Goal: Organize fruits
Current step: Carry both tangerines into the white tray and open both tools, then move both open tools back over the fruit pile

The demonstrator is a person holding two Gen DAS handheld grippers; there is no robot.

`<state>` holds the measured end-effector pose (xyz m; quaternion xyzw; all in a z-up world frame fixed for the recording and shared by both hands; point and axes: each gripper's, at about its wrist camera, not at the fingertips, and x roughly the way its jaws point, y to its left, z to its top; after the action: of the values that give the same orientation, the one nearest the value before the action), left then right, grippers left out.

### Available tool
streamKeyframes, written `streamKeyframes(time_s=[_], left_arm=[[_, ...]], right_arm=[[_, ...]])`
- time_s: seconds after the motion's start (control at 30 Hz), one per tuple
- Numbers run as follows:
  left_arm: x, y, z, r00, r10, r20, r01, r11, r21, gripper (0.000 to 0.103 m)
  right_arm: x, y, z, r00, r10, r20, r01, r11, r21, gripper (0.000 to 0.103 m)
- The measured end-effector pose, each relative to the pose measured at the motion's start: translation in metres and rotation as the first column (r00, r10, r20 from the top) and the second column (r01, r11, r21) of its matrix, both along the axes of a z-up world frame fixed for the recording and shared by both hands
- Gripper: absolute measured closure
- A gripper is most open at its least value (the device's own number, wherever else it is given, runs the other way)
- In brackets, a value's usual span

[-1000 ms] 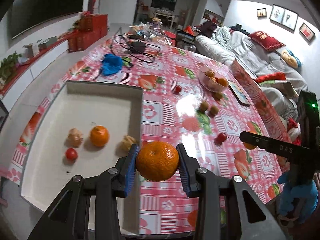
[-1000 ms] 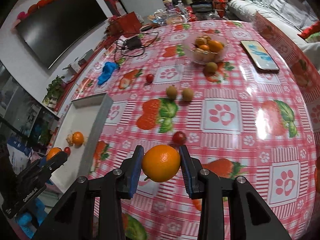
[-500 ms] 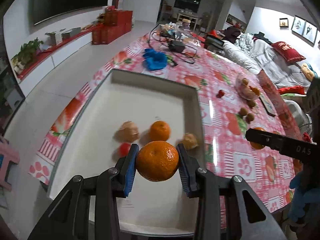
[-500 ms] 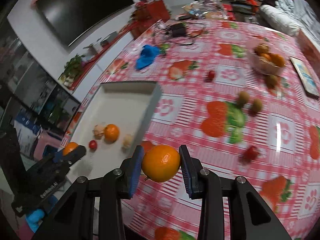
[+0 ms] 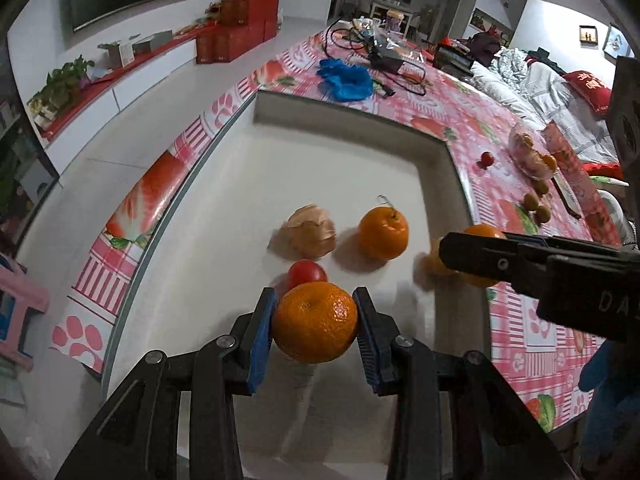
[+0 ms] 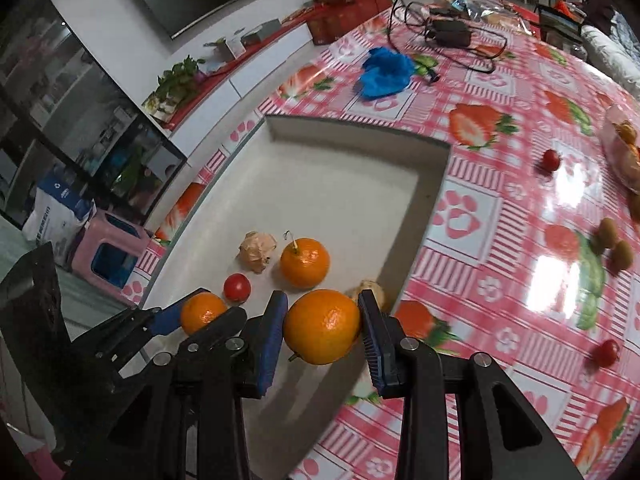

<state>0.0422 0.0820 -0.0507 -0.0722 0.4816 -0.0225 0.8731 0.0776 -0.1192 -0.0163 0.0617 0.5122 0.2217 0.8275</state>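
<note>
My left gripper (image 5: 315, 330) is shut on a mandarin (image 5: 315, 328) and hangs over the near part of the white tray (image 5: 352, 148). My right gripper (image 6: 322, 330) is shut on an orange (image 6: 322, 326) above the tray's near right corner. In the tray (image 6: 340, 176) lie an orange with a stem (image 5: 383, 232), a red tomato (image 5: 306, 274), a papery tan fruit (image 5: 310, 232) and a pale fruit (image 6: 372, 290) half hidden behind my right finger. In the right wrist view the left gripper (image 6: 202, 316) shows with its mandarin; in the left wrist view the right gripper (image 5: 476, 254) reaches in from the right.
Loose fruit lies on the strawberry tablecloth (image 6: 500, 216): cherry tomatoes (image 6: 551, 160), small green-brown fruits (image 6: 614, 240) and a clear bowl of fruit (image 5: 530, 152). A blue cloth (image 6: 386, 68) and cables (image 6: 448, 32) lie beyond the tray. The table edge runs along the tray's left.
Both grippers have carried their fruit leftward from over the tablecloth to over the tray, and have come closer together. The fruit in the tray has not moved.
</note>
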Motion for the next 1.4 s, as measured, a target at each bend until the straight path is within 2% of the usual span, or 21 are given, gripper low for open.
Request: streamKeyframes(time_s=[0.13, 0.2, 0.27, 0.3, 0.33, 0.4, 0.53, 0.7, 0.77, 0.9, 1.07, 1.23, 1.4], left_arm=[[0.002, 0.005, -0.005, 1.000, 0.007, -0.009, -0.007, 1.000, -0.001, 0.057], [0.002, 0.005, -0.005, 1.000, 0.008, -0.009, -0.008, 1.000, 0.001, 0.038], [0.002, 0.007, -0.005, 1.000, 0.018, 0.002, -0.018, 1.000, 0.005, 0.026], [0.002, 0.007, -0.004, 1.000, 0.023, 0.006, -0.023, 1.000, 0.007, 0.024], [0.002, 0.007, -0.004, 1.000, 0.026, 0.006, -0.026, 1.000, 0.007, 0.024], [0.002, 0.008, -0.005, 1.000, 0.026, -0.001, -0.026, 1.000, 0.004, 0.024], [0.002, 0.008, -0.001, 1.000, 0.029, -0.005, -0.029, 1.000, -0.005, 0.024], [-0.001, -0.005, 0.022, 0.999, -0.010, 0.050, 0.011, 1.000, -0.022, 0.024], [-0.001, -0.015, 0.033, 0.997, -0.036, 0.074, 0.038, 0.999, -0.018, 0.024], [0.000, -0.044, 0.058, 0.986, -0.111, 0.125, 0.116, 0.993, -0.028, 0.024], [0.000, -0.093, 0.081, 0.961, -0.223, 0.163, 0.234, 0.971, -0.050, 0.024], [0.005, -0.134, 0.092, 0.942, -0.292, 0.165, 0.307, 0.949, -0.075, 0.024], [0.016, -0.159, 0.096, 0.933, -0.316, 0.170, 0.334, 0.939, -0.087, 0.023]], right_arm=[[0.006, 0.008, -0.008, 1.000, 0.012, -0.020, -0.013, 1.000, -0.013, 0.065], [0.006, 0.010, -0.010, 1.000, 0.017, -0.024, -0.018, 1.000, -0.023, 0.065], [0.007, 0.012, -0.012, 0.999, 0.025, -0.032, -0.026, 0.999, -0.023, 0.065], [0.008, 0.012, -0.012, 0.999, 0.027, -0.035, -0.027, 0.999, -0.021, 0.063], [0.008, 0.013, -0.011, 0.999, 0.028, -0.037, -0.028, 0.999, -0.020, 0.043], [0.007, 0.013, -0.007, 1.000, 0.025, -0.017, -0.025, 1.000, -0.014, 0.020], [0.004, 0.013, 0.003, 1.000, 0.023, 0.019, -0.022, 0.999, -0.046, 0.020], [0.003, -0.016, 0.018, 0.998, -0.035, 0.044, 0.037, 0.999, -0.033, 0.020], [0.003, -0.034, 0.026, 0.995, -0.083, 0.063, 0.085, 0.996, -0.030, 0.001], [0.003, -0.082, 0.042, 0.977, -0.188, 0.095, 0.189, 0.982, 0.003, 0.000], [0.000, -0.152, 0.045, 0.936, -0.340, 0.089, 0.340, 0.940, 0.023, 0.000], [-0.003, -0.226, 0.031, 0.849, -0.521, 0.089, 0.524, 0.852, -0.018, 0.000], [0.006, -0.281, 0.007, 0.791, -0.609, 0.062, 0.612, 0.788, -0.062, 0.000]])
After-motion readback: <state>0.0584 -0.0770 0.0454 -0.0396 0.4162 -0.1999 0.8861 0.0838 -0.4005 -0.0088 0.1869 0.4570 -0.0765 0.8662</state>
